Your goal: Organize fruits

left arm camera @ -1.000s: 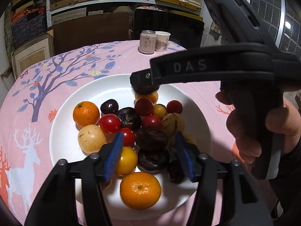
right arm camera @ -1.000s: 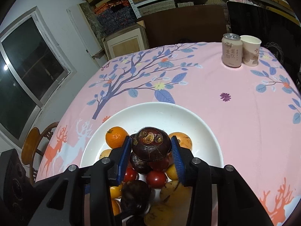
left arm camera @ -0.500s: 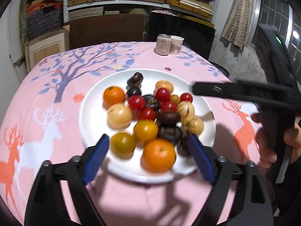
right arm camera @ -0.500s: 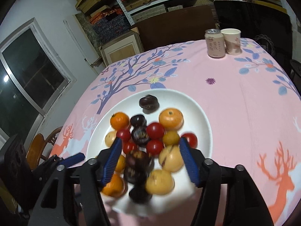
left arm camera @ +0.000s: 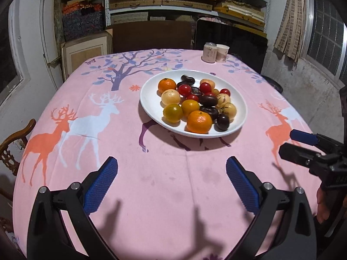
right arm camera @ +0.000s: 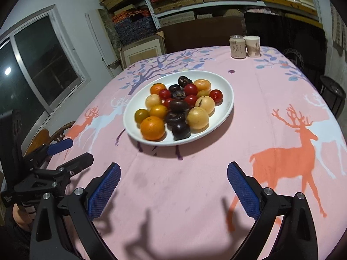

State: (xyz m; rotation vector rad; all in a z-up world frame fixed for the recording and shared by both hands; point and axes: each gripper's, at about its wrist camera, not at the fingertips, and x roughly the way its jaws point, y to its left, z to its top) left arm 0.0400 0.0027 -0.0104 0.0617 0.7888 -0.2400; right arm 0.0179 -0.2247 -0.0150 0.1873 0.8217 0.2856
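both grippers, left gripper (left arm camera: 171, 184) and right gripper (right arm camera: 173, 184), hover wide apart near the plate (left arm camera: 151, 108).

A round table (left arm camera: 164, 195) under a pink cloth printed with deer and a tree fills the view ahead of both tools. Straight ahead on it sits a white plate (left arm camera: 149, 101) heaped with fruit. Beyond that, at the far edge, a can (right arm camera: 238, 46) and a paper cup (right arm camera: 252, 46) stand side by side

Dim indoor light from above/behind; sharp shadows on tablecloth (left arm camera: 164, 205), fisheye-warped edges.
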